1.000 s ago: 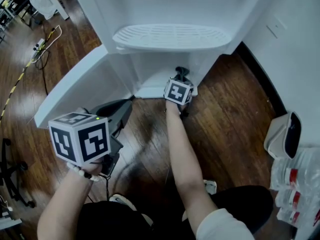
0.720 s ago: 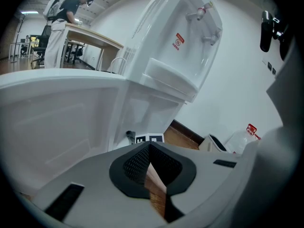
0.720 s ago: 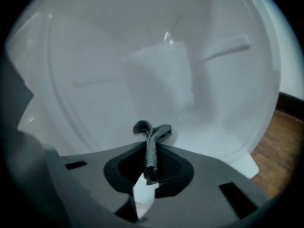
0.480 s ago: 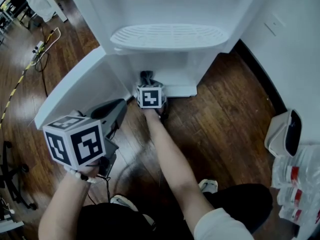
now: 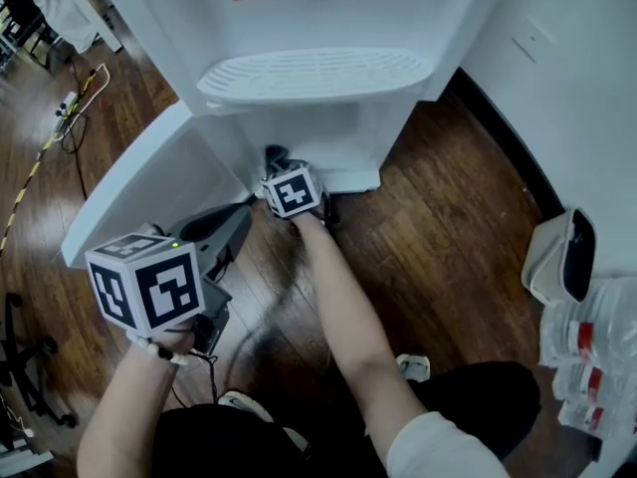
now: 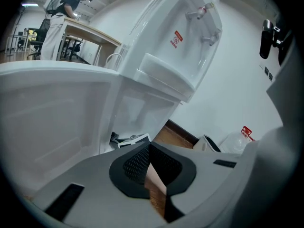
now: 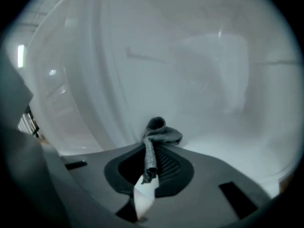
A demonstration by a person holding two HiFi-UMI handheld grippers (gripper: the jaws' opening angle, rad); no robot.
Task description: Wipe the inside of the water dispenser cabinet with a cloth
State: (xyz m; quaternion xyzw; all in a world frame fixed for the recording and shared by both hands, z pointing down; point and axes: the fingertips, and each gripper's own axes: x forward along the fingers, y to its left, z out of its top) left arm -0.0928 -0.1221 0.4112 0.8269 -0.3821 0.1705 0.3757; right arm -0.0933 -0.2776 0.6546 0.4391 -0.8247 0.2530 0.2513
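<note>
Two grippers in use, one cloth.

Water dispenser (image 5: 328, 28) stands close to the wall. Its lower cabinet door (image 5: 139, 182) is swung wide to the person's left. Judged: left open so the compartment can be reached from the front.

Cabinet interior (image 7: 199, 80) is plain white on walls and floor. No contents show in the right gripper view.

Left gripper (image 6: 151, 163) is held low beside the open door, outside the cabinet. Its jaws meet at the tips with nothing between them. Judged: parked out of the working arm's path. Contact with the door cannot be told.

Right gripper (image 7: 153, 151) reaches into the cabinet mouth towards its left-hand wall, arm extended. Its jaws are clamped on the cloth (image 7: 159, 133). A dark grey knit strip runs along the seam between the pads, and a bunched wad pokes out just past the tips, pointing at the rear of the compartment.

The wad looks near the white surface, but whether it touches cannot be told. Judged: the cloth is gripped with the wad protruding so that fabric, not the jaws, meets the plastic.
</note>
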